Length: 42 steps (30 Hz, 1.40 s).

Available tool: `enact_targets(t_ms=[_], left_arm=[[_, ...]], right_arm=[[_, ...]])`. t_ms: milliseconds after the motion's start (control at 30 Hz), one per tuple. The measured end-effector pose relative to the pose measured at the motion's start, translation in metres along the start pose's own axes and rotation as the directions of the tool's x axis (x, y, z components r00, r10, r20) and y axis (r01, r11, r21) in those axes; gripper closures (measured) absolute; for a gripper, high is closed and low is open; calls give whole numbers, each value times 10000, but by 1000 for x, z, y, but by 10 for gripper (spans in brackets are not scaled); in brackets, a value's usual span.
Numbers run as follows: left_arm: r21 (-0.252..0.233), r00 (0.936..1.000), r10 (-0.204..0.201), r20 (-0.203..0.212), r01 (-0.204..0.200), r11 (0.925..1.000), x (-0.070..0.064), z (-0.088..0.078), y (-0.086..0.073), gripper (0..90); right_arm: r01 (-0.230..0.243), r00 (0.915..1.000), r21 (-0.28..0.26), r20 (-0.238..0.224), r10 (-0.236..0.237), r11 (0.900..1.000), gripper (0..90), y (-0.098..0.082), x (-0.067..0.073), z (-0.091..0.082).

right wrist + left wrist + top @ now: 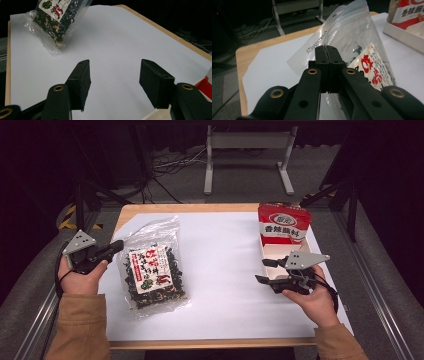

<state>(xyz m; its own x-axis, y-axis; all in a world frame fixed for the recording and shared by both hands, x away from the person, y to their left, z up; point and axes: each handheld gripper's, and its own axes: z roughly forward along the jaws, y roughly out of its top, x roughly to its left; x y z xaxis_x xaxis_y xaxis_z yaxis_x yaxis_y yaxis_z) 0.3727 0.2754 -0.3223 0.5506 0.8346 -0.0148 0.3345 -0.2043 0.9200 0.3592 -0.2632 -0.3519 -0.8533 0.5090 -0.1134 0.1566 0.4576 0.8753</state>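
Clear snack bag (152,272) is lying at 9 o'clock on the tabletop (225,265); light, crinkly, slippery film, dark brittle contents. Left hand-held gripper (327,53) is clamping its top edge, a sensible hold. Right hand-held gripper (113,80) is hovering with jaws apart. White tray (280,252) with red packet (283,223) is sitting at 2 o'clock, well apart.

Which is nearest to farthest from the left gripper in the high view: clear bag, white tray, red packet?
From the left gripper:
1. Clear bag: pinched at its top edge in the shut jaws, table's left side.
2. White tray: across the table, right edge.
3. Red packet: standing at the tray's far end, slightly farther.
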Motion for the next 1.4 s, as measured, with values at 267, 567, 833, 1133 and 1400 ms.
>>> enact_targets(t_ms=[267, 567, 833, 1133, 1400], left_arm=[[-605, 9969, 549, 568, -514, 9968, -13, -9, 10, 895], [-1053, 9906, 1116, 796, -1030, 9891, -25, -17, 18, 896], [-1489, 9854, 1393, 977, -1239, 9811, -39, -22, 25, 896], [-1912, 9729, 1895, 1322, -1625, 9680, -63, -26, 35, 896], [-2004, 9600, 2095, 1858, -1717, 9645, -80, -19, 39, 896]], right_arm=[[102, 9999, -19, -80, -102, 9999, 433, 2, 3, 2], [232, 9992, -102, -335, -235, 9997, 437, 8, 9, 7], [143, 9917, -260, -1272, -175, 9996, 414, 28, 22, 28], [-500, 9796, -754, -1981, 342, 9959, 383, 48, 38, 60], [-1469, 9616, -984, -2475, 1187, 9842, 333, 58, 46, 82]])
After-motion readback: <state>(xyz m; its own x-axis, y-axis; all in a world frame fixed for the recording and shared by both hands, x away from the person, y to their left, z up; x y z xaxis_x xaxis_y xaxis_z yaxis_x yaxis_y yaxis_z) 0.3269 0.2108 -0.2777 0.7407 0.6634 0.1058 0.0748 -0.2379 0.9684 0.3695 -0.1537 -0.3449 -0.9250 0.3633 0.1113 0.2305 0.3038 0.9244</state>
